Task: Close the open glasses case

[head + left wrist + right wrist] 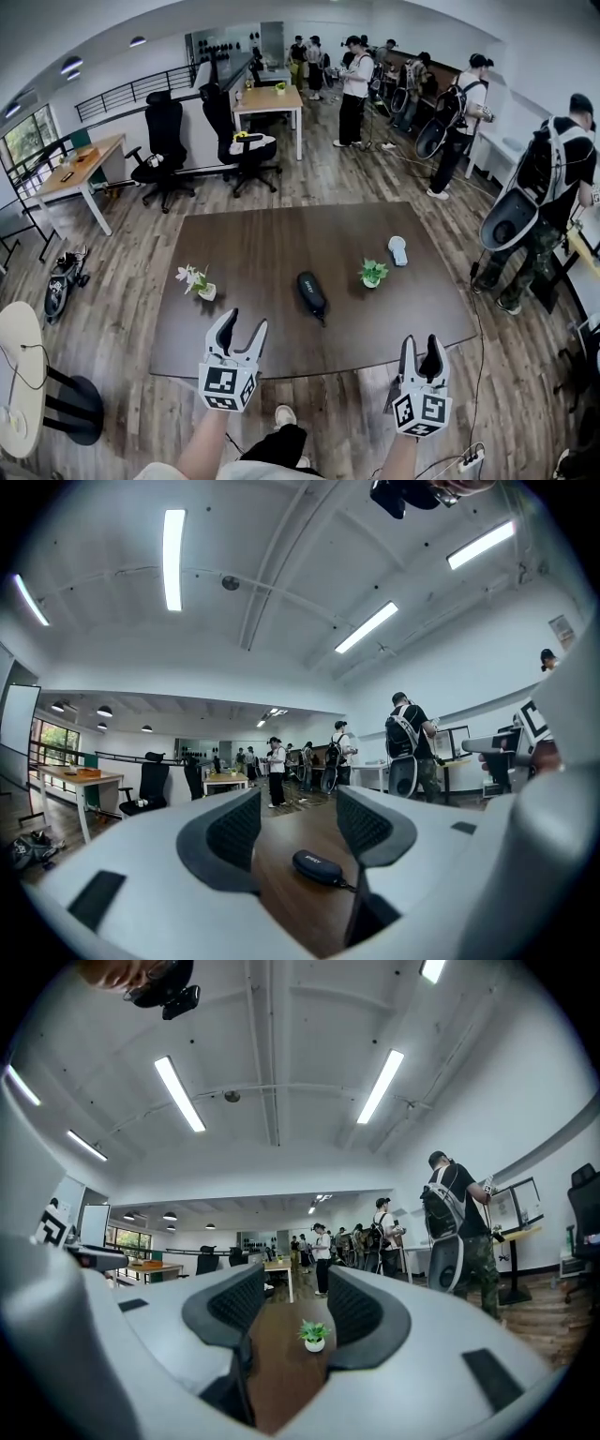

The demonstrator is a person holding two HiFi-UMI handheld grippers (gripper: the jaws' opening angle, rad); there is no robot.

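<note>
White left hand-held gripper (243,320), right hand-held gripper (421,339) alike (black-patterned marker cubes (227,384)).

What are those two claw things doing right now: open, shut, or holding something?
Left gripper: open, jaws apart, holding nothing.
Right gripper: open, jaws apart, holding nothing.

From my head, one camera looks steeply down on the whole counter (262,244). The two gripper views sit low off its near edge and look level between my jaws across it (left centres the dark case (317,867), right the small plant (314,1335)). All three show that counter.
</note>
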